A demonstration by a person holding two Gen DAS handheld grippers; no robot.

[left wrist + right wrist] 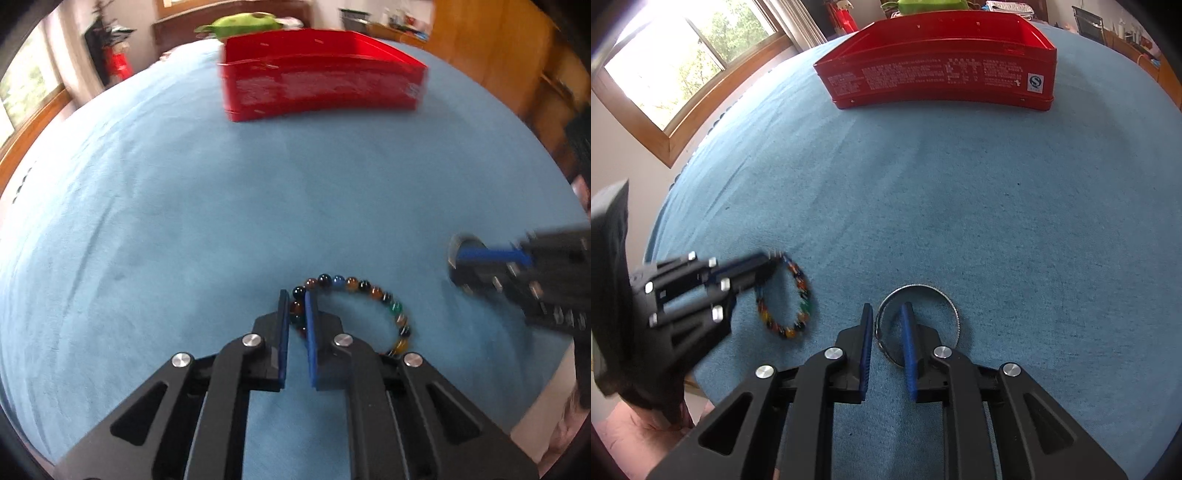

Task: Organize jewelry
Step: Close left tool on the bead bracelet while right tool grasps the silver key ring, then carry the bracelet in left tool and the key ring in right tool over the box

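Left gripper (295, 302) nearly closed, fingers pinching left side of bead bracelet (354, 284), near front edge of blue cloth (184, 203); rest of loop lies right of fingers, view blurred

Right gripper (886, 314) part open, straddling left arc of silver bangle (955, 314): one finger outside ring, other inside; gap shows both sides, no grip

Bangle flat on cloth, just right of bracelet

Red tin (942, 77) open-topped, at far edge of cloth, well apart from both
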